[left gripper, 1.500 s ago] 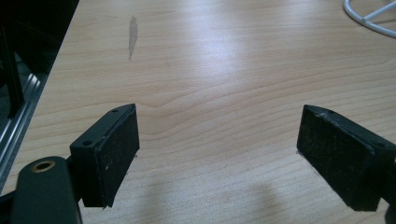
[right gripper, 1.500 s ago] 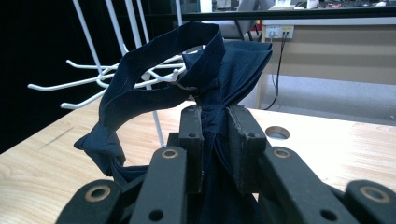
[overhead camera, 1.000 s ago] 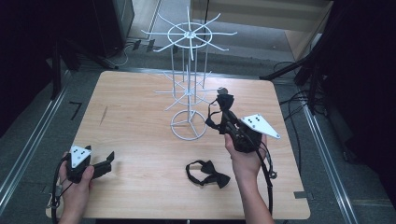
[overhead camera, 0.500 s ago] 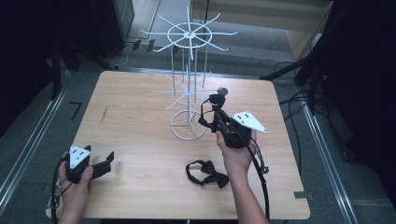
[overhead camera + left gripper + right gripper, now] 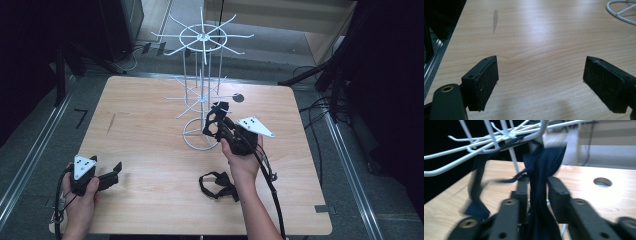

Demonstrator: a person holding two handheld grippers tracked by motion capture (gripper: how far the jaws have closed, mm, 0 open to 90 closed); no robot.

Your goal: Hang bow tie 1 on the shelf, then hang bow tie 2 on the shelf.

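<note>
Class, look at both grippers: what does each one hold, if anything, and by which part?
The left gripper holds nothing; its jaws are wide open. The right gripper has just been opening; the dark blue fabric strap, draped on the white wire rack, hangs between its jaws.

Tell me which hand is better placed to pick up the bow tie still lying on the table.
Right. The right gripper at the white rack is nearer the bow tie; its jaws have just been opening around the hung tie. The left gripper rests far off.
</note>
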